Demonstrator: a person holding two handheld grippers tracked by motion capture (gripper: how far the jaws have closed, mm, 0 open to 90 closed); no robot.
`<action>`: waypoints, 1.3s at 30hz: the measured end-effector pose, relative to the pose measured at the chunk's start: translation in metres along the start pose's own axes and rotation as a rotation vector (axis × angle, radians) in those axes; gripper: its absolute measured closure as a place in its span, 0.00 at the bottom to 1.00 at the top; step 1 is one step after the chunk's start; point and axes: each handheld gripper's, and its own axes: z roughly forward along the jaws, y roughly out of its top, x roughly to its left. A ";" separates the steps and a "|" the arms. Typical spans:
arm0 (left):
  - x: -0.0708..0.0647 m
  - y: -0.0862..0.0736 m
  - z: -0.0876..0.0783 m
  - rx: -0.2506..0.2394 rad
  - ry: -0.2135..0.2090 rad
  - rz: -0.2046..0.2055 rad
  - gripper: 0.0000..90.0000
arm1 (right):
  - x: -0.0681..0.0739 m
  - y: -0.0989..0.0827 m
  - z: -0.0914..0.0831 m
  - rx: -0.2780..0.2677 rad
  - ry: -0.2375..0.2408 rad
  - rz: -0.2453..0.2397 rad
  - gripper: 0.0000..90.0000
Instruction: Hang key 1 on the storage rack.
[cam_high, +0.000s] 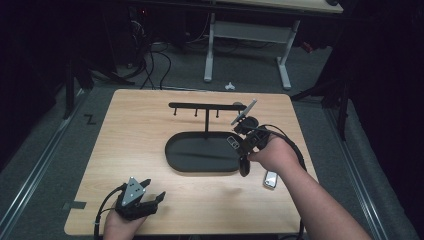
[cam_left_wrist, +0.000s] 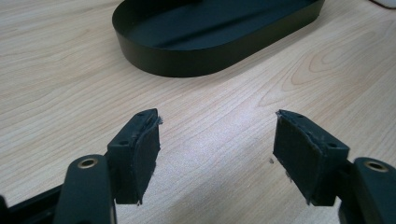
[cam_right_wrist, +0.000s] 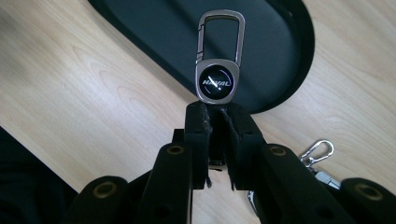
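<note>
A metal keychain (cam_right_wrist: 218, 79) with a carabiner loop and a round black emblem sticks up from my right gripper (cam_right_wrist: 218, 112), whose pads are shut on its lower end. In the high view, this gripper (cam_high: 238, 141) holds the keychain (cam_high: 232, 141) over the right end of the black oval tray (cam_high: 172, 162). A black T-shaped rack (cam_high: 206, 106) with small hooks rises from the tray. My left gripper (cam_high: 154, 191) rests near the table's front left edge. Its jaws stand wide open in its own view (cam_left_wrist: 217, 144), with bare wood between them.
A second keychain (cam_high: 270, 179) lies on the table right of the tray, and its silver clip (cam_right_wrist: 320, 153) lies beside my right jaws. The tray's wall (cam_left_wrist: 187, 60) stands a short way ahead of the left gripper. A desk frame and cables stand beyond the table.
</note>
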 end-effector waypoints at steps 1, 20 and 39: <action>0.001 0.000 -0.001 0.008 -0.005 0.001 0.35 | -0.001 0.004 -0.003 -0.008 -0.001 0.002 0.89; 0.001 0.000 -0.001 0.001 -0.005 0.001 0.35 | -0.006 0.037 -0.021 -0.065 -0.026 0.014 0.89; 0.001 -0.001 0.000 0.005 -0.007 0.013 0.35 | -0.004 0.067 -0.012 -0.091 -0.020 0.032 0.89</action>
